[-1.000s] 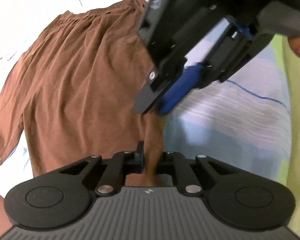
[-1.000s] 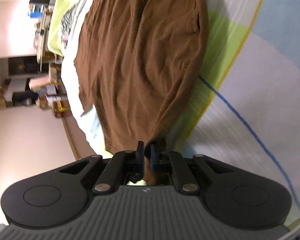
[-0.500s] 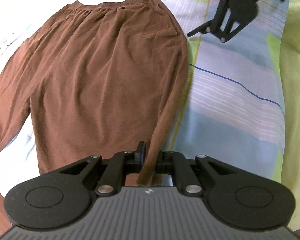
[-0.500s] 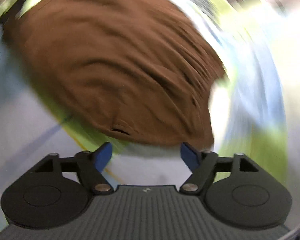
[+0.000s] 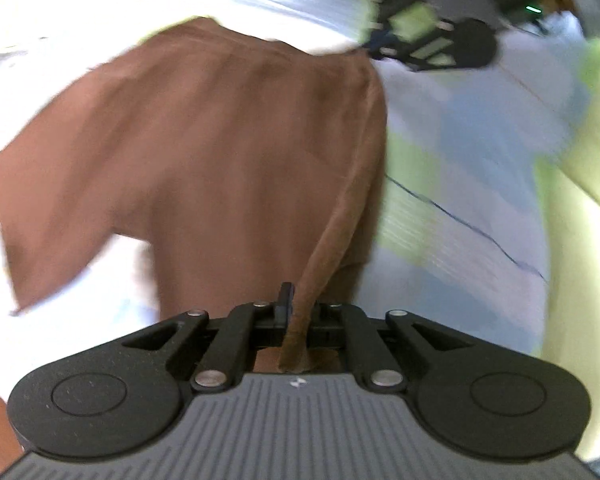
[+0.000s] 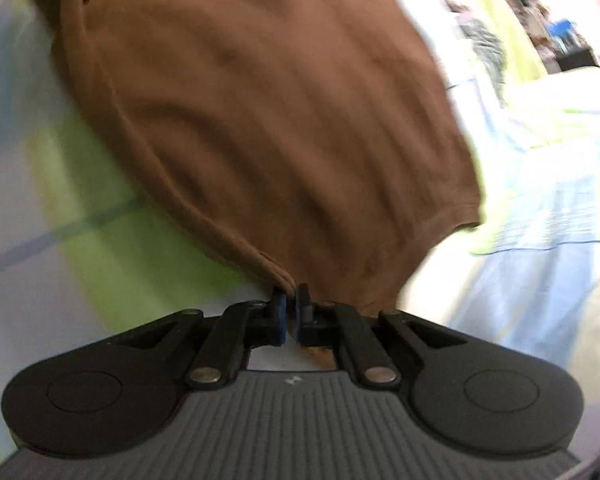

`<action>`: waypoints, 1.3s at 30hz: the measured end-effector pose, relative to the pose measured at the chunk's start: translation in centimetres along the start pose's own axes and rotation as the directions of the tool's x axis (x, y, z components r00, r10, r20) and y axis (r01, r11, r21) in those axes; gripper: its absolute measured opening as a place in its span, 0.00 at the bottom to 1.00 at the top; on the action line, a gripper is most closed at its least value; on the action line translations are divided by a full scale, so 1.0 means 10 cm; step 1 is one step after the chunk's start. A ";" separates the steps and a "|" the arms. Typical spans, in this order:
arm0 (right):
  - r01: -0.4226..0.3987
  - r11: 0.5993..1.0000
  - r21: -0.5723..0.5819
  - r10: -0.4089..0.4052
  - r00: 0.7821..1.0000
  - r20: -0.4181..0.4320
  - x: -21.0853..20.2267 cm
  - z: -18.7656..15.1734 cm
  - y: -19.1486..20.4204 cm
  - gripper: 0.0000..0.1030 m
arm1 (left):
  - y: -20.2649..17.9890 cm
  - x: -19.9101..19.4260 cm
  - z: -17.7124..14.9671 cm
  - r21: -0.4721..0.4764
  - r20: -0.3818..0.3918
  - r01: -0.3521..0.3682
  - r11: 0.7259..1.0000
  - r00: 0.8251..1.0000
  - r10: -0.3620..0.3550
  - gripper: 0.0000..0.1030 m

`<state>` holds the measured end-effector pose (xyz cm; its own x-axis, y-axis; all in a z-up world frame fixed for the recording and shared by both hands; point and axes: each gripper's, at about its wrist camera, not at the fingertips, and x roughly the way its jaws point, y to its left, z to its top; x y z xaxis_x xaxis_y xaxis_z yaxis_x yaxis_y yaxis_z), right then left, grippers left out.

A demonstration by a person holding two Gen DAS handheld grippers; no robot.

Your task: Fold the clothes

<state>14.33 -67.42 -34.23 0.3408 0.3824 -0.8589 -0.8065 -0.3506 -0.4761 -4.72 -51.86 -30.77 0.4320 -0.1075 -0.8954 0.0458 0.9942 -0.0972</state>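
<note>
Left gripper (image 5: 298, 312) pinches the brown shorts (image 5: 220, 152); only its view shows the right gripper (image 6: 290, 312), pinching the shorts' corner, over the striped bedsheet (image 5: 460, 208)

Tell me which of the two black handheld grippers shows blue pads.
The right gripper: blue pads show where it pinches the brown cloth garment's edge. The left gripper shows only black around its bunched strip.
</note>
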 end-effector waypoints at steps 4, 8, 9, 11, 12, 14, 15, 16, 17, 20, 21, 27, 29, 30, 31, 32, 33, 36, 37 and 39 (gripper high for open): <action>0.021 0.995 0.100 -0.024 0.999 0.036 0.12 0.55 -0.73 0.01 | 1.08 -0.10 0.42 -0.088 0.019 -0.115 0.990 0.993 0.117 0.00; 0.034 0.986 0.161 -0.043 0.998 0.051 0.61 1.19 -1.41 0.01 | 1.81 0.10 0.75 -0.090 0.020 -0.136 0.987 0.990 0.138 0.00; 0.032 0.985 0.171 -0.040 0.998 0.046 0.69 1.24 -1.47 0.01 | 2.10 0.28 0.89 -0.089 0.005 -0.117 0.989 0.993 0.118 0.00; -0.014 0.967 0.255 0.016 1.000 -0.005 1.16 1.37 -1.76 0.03 | 2.42 0.58 1.05 -0.069 -0.036 -0.083 0.994 0.996 0.081 0.01; -0.036 0.954 0.298 0.046 0.999 -0.028 1.39 1.44 -1.91 0.03 | 2.53 0.74 1.10 -0.062 -0.074 -0.051 0.997 0.996 0.047 0.01; -0.082 0.943 0.323 0.114 0.990 -0.081 1.71 1.47 -2.00 0.19 | 2.71 1.00 1.16 -0.065 -0.141 0.018 0.998 0.990 -0.027 0.03; -0.105 0.936 0.336 0.148 0.983 -0.106 1.87 1.48 -2.04 0.20 | 2.76 1.05 1.17 -0.066 -0.156 0.049 0.997 0.986 -0.059 0.03; -0.142 0.934 0.329 0.193 0.973 -0.128 2.00 1.48 -2.06 0.22 | 2.80 1.09 1.18 -0.064 -0.169 0.079 0.995 0.982 -0.089 0.04; -0.160 0.934 0.318 0.206 0.971 -0.117 2.02 1.47 -2.10 0.29 | 2.84 1.10 1.19 -0.058 -0.171 0.105 0.993 0.979 -0.114 0.04; -0.209 0.912 0.352 0.260 0.960 -0.105 2.02 1.38 -2.33 0.43 | 2.96 1.09 1.19 -0.074 -0.189 0.151 0.986 0.969 -0.162 0.04; -0.236 0.901 0.364 0.290 0.952 -0.100 2.02 1.35 -2.35 0.43 | 2.99 1.07 1.20 -0.078 -0.190 0.161 0.984 0.967 -0.173 0.04; -0.317 0.866 0.387 0.374 0.924 -0.079 1.99 1.28 -2.52 0.04 | 3.09 0.95 1.37 -0.019 -0.166 0.182 0.983 0.969 -0.183 0.01; -0.300 0.869 0.394 0.358 0.930 -0.081 1.97 1.30 -2.58 0.03 | 3.16 0.97 1.43 -0.003 -0.161 0.178 0.984 0.971 -0.176 0.01; -0.291 0.871 0.397 0.349 0.933 -0.082 1.97 1.31 -2.61 0.03 | 3.19 1.00 1.43 -0.001 -0.168 0.175 0.985 0.971 -0.173 0.02; -0.263 0.882 0.390 0.319 0.944 -0.086 1.97 1.33 -2.64 0.02 | 3.21 1.04 1.43 -0.001 -0.174 0.173 0.985 0.970 -0.170 0.02; -0.234 0.893 0.384 0.288 0.953 -0.090 1.98 1.35 -2.68 0.02 | 3.23 1.07 1.42 -0.001 -0.178 0.173 0.985 0.969 -0.170 0.02; -0.205 0.903 0.377 0.258 0.962 -0.094 1.98 1.38 -2.72 0.02 | 3.23 1.09 1.41 0.000 -0.180 0.174 0.985 0.969 -0.171 0.02; -0.172 0.902 0.396 0.224 0.970 -0.090 2.08 1.37 -2.79 0.02 | 3.23 1.16 1.39 0.011 -0.196 0.171 0.985 0.967 -0.165 0.03; -0.156 0.895 0.419 0.220 0.969 -0.109 2.14 1.38 -2.79 0.05 | 3.23 1.18 1.40 0.015 -0.207 0.177 0.984 0.963 -0.170 0.06; -0.134 0.882 0.452 0.226 0.962 -0.155 2.27 1.30 -2.77 0.20 | 3.31 1.17 1.50 0.020 -0.214 0.187 0.982 0.960 -0.178 0.10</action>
<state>38.06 -37.89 -38.07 0.2209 0.1559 -0.9628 -0.9753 0.0257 -0.2196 15.38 -20.20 -37.97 0.2142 -0.2809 -0.9355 0.1436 0.9564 -0.2542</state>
